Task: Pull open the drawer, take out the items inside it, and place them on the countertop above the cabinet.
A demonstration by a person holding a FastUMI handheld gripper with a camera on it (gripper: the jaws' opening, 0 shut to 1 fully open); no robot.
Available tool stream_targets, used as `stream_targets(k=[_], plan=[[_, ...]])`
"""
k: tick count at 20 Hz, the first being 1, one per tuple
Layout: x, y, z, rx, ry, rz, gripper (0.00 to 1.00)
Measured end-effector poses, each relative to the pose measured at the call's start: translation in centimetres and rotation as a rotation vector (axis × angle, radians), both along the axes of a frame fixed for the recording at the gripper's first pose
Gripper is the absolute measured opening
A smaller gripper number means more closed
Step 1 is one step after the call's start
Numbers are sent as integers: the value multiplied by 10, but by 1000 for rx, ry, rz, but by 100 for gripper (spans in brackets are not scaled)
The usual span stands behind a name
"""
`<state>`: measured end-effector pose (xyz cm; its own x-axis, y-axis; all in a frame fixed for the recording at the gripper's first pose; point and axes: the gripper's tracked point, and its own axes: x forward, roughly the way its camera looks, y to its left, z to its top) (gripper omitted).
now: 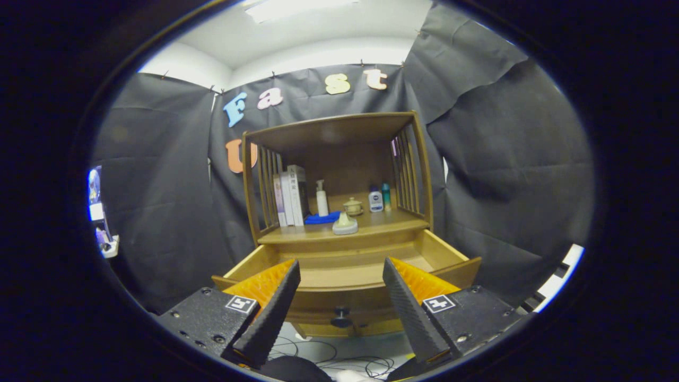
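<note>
Drawer point(350, 270) open before us.
Our tool point(339, 307) is spread wide, gripping nothing; the knob point(341, 317) sits between its fingers.

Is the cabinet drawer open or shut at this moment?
Open. The drawer is pulled out from under the countertop, its inside showing bare wood. The gripper is open, fingers apart before the drawer's knob.

Bright ceiling light point(297, 8), sharp centre, fisheye-bent edges.
</note>
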<state>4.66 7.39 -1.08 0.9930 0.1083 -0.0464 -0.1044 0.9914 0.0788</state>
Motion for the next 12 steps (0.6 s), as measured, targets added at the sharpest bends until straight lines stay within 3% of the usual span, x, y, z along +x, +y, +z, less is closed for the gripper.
stream_targets(k=[12], plan=[[48, 9, -101, -76, 103, -17, 99]])
